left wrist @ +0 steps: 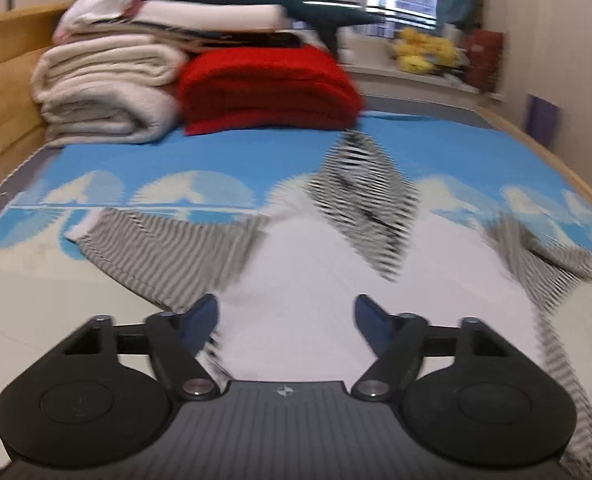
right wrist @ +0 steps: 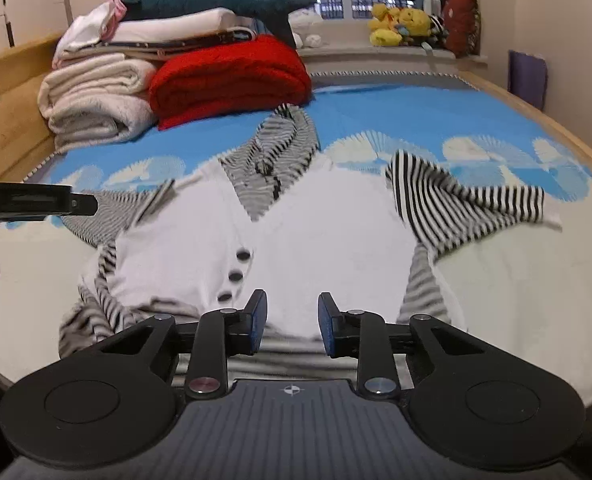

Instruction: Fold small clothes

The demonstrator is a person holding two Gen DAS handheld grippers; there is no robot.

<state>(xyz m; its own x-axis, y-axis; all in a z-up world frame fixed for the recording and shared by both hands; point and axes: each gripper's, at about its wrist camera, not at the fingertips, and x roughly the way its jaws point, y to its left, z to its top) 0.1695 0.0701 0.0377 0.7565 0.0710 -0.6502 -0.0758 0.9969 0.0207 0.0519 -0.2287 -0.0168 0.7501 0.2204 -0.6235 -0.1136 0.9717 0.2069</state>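
Note:
A small white top [right wrist: 296, 220] with three dark buttons [right wrist: 236, 276] lies spread on the bed. Its black-and-white striped sleeves reach out to either side, and the right sleeve [right wrist: 463, 208] is bunched up. A striped hood or collar [right wrist: 280, 152] lies at its far end. My right gripper [right wrist: 292, 322] hovers over the near hem, its jaws narrowly apart with only cloth showing below the gap. In the left wrist view the picture is blurred. There my left gripper [left wrist: 287, 314] stands wide open over the white body of the top [left wrist: 315, 264], gripping nothing.
The bed has a blue sheet [right wrist: 395, 108] with white clouds. Folded cream blankets [right wrist: 92, 96], a red blanket [right wrist: 232, 76] and more clothes are stacked at the far left. A wooden bed frame [right wrist: 12, 120] runs along the left. Plush toys [right wrist: 399, 24] sit on the windowsill.

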